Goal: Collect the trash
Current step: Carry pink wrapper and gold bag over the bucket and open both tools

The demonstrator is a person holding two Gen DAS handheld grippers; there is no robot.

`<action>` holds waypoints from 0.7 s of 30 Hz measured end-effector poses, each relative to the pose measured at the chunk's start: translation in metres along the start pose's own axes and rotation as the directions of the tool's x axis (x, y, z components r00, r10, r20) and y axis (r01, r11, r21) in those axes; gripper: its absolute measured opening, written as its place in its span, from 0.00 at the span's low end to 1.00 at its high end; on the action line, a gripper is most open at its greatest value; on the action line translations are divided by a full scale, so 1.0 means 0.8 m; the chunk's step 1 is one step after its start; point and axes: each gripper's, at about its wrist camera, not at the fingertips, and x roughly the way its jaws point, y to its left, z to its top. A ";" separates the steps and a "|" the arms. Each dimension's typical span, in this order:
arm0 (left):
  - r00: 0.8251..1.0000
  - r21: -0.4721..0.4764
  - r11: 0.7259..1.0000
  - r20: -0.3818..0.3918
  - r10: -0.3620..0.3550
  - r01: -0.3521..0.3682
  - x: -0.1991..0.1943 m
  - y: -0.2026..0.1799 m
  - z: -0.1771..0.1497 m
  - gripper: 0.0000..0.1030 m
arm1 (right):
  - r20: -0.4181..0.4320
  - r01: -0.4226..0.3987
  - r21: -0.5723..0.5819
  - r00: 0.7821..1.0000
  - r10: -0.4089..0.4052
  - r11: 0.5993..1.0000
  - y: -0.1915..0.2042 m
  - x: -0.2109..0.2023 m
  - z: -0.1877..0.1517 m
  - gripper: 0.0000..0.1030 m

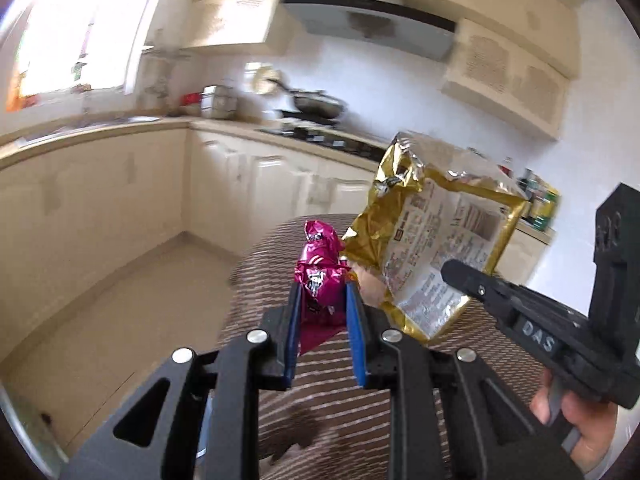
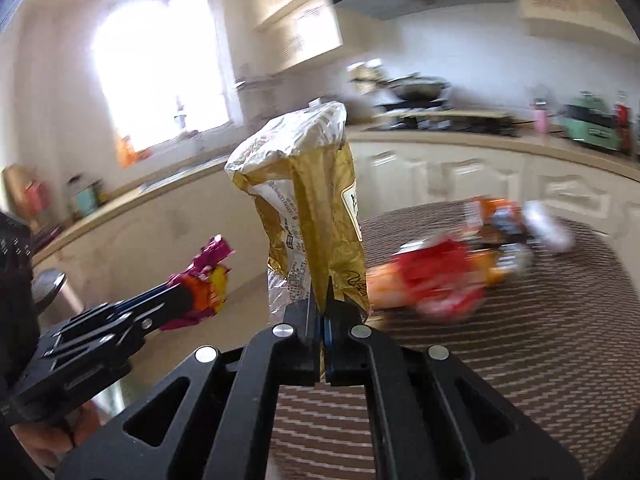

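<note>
My left gripper [image 1: 323, 292] is shut on a crumpled magenta snack wrapper [image 1: 320, 268], held above the striped table. It also shows in the right wrist view [image 2: 204, 280], at the left. My right gripper [image 2: 322, 288] is shut on a gold foil snack bag [image 2: 312, 208] and holds it upright in the air. In the left wrist view the gold bag [image 1: 436, 240] hangs just right of the magenta wrapper, with the right gripper [image 1: 452, 270] under it.
A round table with a brown striped cloth [image 2: 540, 320] carries a red and orange wrapper [image 2: 432, 280] and an orange and silver wrapper [image 2: 516, 228]. Kitchen counters [image 1: 100, 136], a stove with a pan [image 1: 316, 104] and cupboards ring the room. Tiled floor [image 1: 120, 320] lies at the left.
</note>
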 end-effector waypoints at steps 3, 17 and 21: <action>0.997 -0.053 0.996 -0.017 0.076 -0.077 -0.013 0.054 -0.011 0.20 | -0.067 -0.083 -0.034 0.995 0.080 0.996 0.051 0.042 -0.012 0.00; 0.944 -0.216 0.931 -0.218 0.247 -0.294 0.019 0.241 -0.094 0.20 | -0.379 -0.213 -0.106 0.912 0.158 0.971 0.181 0.219 -0.114 0.00; 0.922 -0.252 0.913 -0.306 0.238 -0.319 0.061 0.284 -0.125 0.20 | -0.441 -0.189 -0.135 0.891 0.112 0.973 0.185 0.268 -0.148 0.00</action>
